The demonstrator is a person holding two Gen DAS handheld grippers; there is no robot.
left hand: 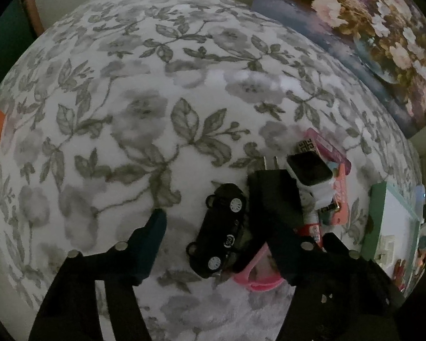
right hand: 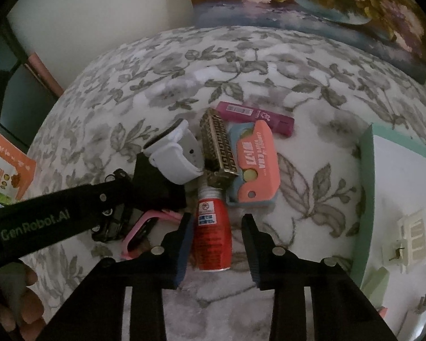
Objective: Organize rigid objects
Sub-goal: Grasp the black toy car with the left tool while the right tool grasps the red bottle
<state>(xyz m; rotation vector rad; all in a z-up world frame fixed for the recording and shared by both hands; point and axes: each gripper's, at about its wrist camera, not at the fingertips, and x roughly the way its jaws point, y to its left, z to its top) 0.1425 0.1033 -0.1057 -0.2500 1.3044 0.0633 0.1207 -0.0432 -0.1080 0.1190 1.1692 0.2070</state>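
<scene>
Small objects lie in a pile on the floral cloth. My left gripper (left hand: 215, 230) is open around a black toy car (left hand: 221, 230); its right finger covers part of a black plug adapter (left hand: 272, 187). A white smartwatch (right hand: 174, 153) rests on the adapter. My right gripper (right hand: 217, 236) is open, its fingers either side of a red bottle (right hand: 211, 241). Beyond lie a gold harmonica (right hand: 217, 147), a coral and blue case (right hand: 254, 164) and a magenta lighter (right hand: 255, 116). A pink frame (right hand: 144, 227) lies under the left gripper's arm (right hand: 56, 213).
A mint-green tray (right hand: 366, 170) with small white parts stands at the right. A flower painting (right hand: 326, 5) leans against the wall behind. An orange packet (right hand: 11, 170) lies at the left edge. A hand (right hand: 17, 298) shows at lower left.
</scene>
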